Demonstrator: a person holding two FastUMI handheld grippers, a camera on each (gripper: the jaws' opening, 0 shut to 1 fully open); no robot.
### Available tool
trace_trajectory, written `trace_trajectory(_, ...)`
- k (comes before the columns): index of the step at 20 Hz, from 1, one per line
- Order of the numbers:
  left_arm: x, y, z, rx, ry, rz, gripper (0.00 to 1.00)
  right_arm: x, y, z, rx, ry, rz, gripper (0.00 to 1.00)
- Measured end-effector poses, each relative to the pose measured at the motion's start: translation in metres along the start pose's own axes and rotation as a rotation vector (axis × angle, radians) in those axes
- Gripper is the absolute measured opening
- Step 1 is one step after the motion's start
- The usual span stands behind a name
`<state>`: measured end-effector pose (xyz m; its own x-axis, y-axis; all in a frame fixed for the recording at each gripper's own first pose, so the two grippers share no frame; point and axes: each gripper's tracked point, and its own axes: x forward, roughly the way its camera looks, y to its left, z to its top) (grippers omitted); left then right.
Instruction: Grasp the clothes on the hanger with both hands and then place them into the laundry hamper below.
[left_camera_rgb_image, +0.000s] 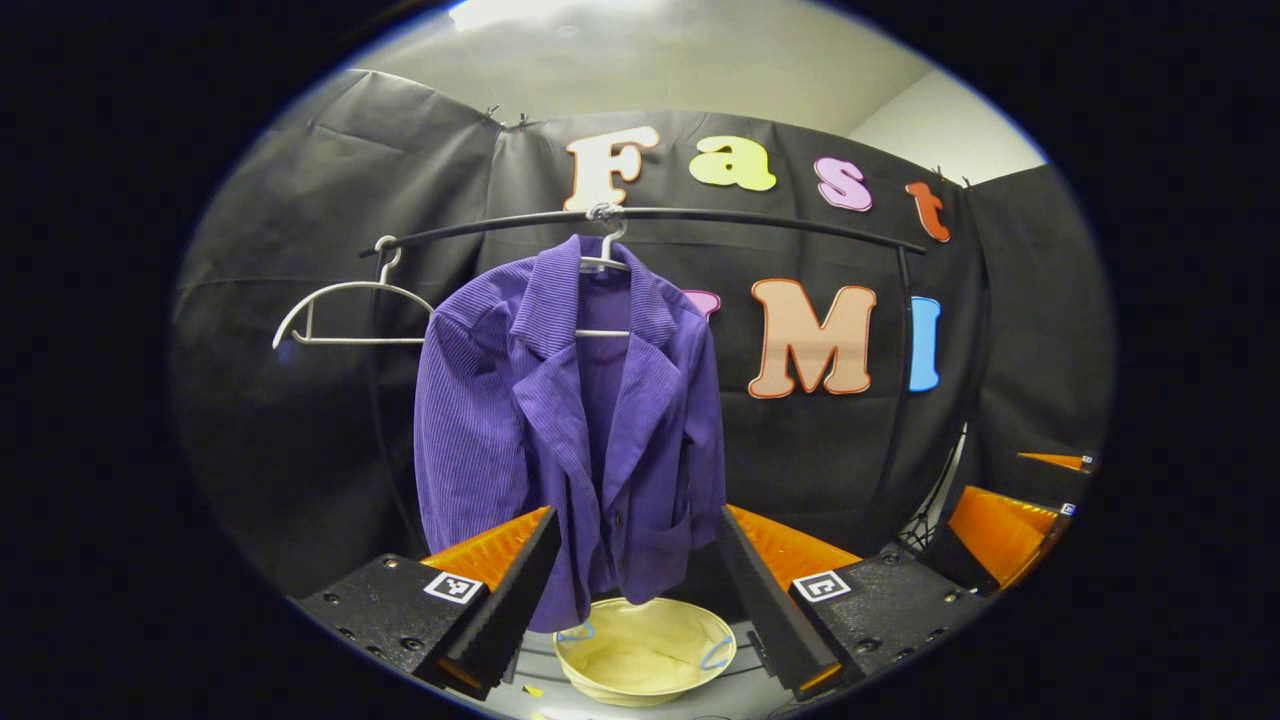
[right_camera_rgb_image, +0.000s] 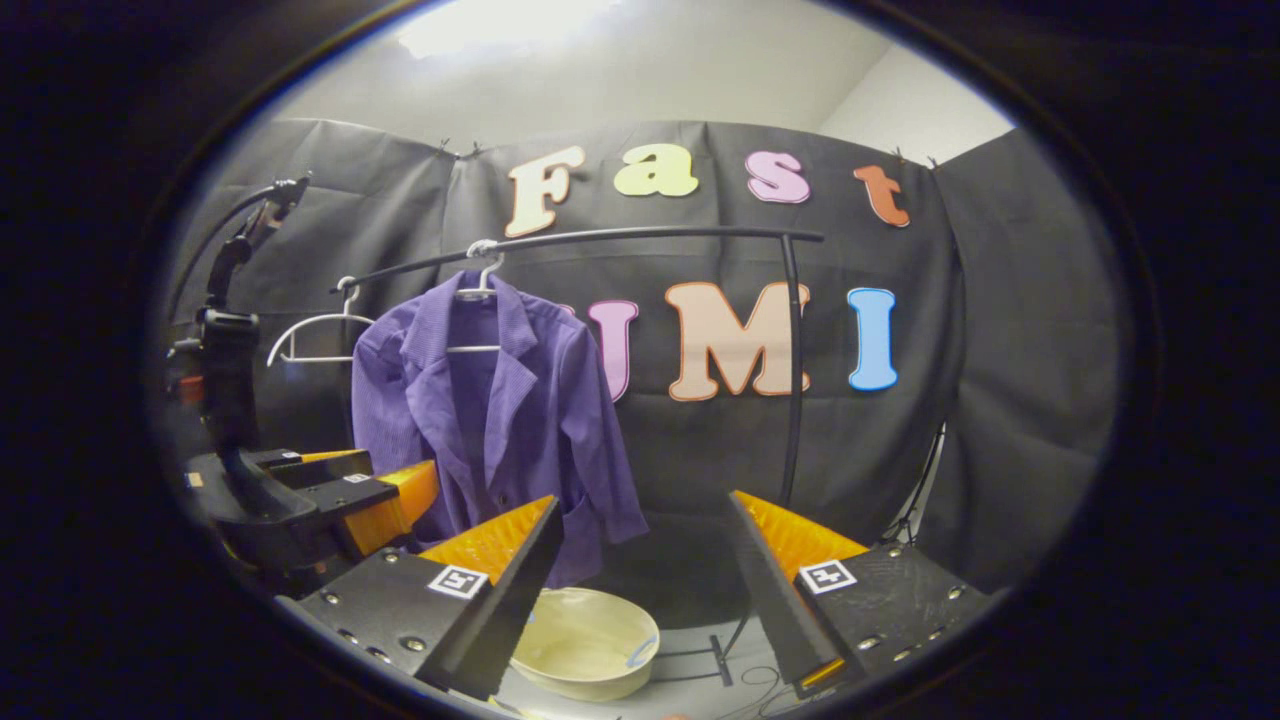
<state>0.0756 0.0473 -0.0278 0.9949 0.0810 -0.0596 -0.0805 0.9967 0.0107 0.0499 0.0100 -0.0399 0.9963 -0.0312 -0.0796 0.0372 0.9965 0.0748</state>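
Observation:
A purple corduroy jacket (left_camera_rgb_image: 560, 420) hangs on a white hanger (left_camera_rgb_image: 605, 262) from a black rail (left_camera_rgb_image: 700, 217). Under it on the floor stands a cream laundry hamper (left_camera_rgb_image: 645, 650). My left gripper (left_camera_rgb_image: 635, 555) is open, short of the jacket's hem, with its orange-and-black fingers either side of it in the left gripper view. In the right gripper view the jacket (right_camera_rgb_image: 500, 410) hangs left of centre and the hamper (right_camera_rgb_image: 585, 642) sits low. My right gripper (right_camera_rgb_image: 645, 535) is open, farther back and to the jacket's right. The left gripper (right_camera_rgb_image: 330, 500) appears at the left there.
An empty white hanger (left_camera_rgb_image: 340, 315) hangs on the rail to the jacket's left. The rack's black upright (right_camera_rgb_image: 792, 370) stands right of the jacket, its foot (right_camera_rgb_image: 715, 650) reaching onto the floor beside the hamper. The right gripper's orange finger (left_camera_rgb_image: 1000, 535) shows at the right edge.

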Motion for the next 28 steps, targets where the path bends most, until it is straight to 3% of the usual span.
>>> trace_trajectory(12,0.080,0.082,0.026,0.045,-0.067,0.110,0.97,0.048,0.039,0.002,-0.049,-0.016,-0.073,0.97)
trace_trajectory(17,0.108,0.103,0.030,0.027,-0.078,0.180,0.94,0.083,0.062,0.000,-0.065,-0.002,-0.025,0.96)
trace_trajectory(22,0.133,0.125,0.029,0.020,-0.084,0.279,0.96,0.142,0.080,0.010,-0.084,-0.015,0.059,0.97)
trace_trajectory(25,0.146,0.131,0.030,0.013,-0.098,0.301,0.95,0.177,0.094,0.014,-0.082,-0.018,0.127,0.98)
trace_trajectory(28,0.156,0.141,0.034,0.019,-0.119,0.341,0.54,0.207,0.112,0.018,-0.073,-0.026,0.202,0.96)
